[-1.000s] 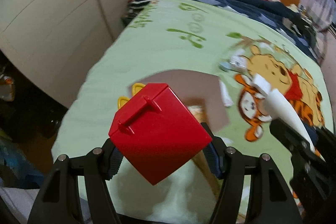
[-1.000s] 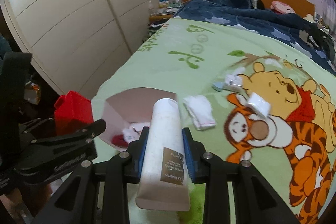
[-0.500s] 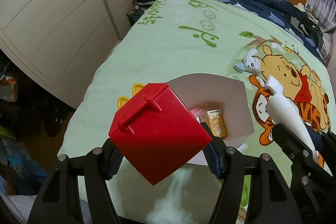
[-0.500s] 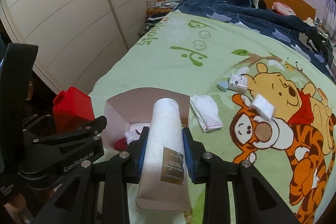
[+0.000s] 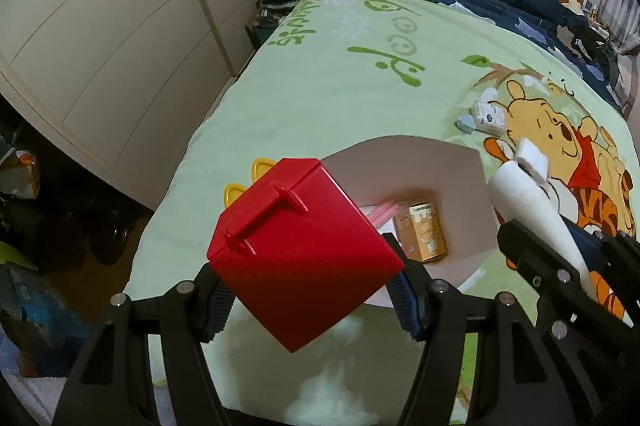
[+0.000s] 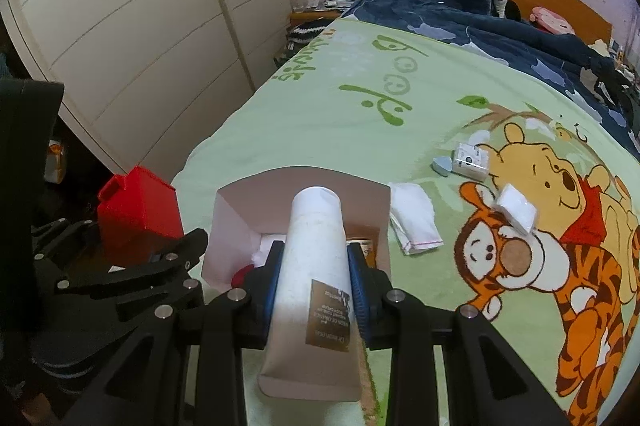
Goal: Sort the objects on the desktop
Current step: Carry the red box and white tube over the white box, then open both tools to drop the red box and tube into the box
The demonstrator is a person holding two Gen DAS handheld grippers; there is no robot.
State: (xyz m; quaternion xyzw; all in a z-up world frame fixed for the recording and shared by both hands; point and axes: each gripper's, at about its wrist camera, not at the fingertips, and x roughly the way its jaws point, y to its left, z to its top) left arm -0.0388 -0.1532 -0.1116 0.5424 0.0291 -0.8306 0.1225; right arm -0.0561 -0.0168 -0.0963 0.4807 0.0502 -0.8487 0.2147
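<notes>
My left gripper (image 5: 308, 300) is shut on a red box with a handle (image 5: 296, 250), held above the near left corner of the bed; the red box also shows in the right wrist view (image 6: 136, 202). My right gripper (image 6: 314, 280) is shut on a white cream tube (image 6: 316, 258), cap pointing over an open pale cardboard box (image 6: 300, 182). The cardboard box (image 5: 404, 162) holds a tan can (image 5: 426, 234) and pink and white items. The tube also shows in the left wrist view (image 5: 532, 206).
On the green Pooh blanket (image 6: 360, 106) lie a white packet (image 6: 414, 220), a white pad (image 6: 516, 212), a small white box (image 6: 472, 160) and a blue piece (image 6: 442, 166). Yellow tabs (image 5: 248, 182) show behind the red box. Wardrobe doors (image 6: 120, 26) stand left.
Both grippers have risen and pulled back a little, so the open cardboard box and its contents show more fully. Both grips are unchanged.
</notes>
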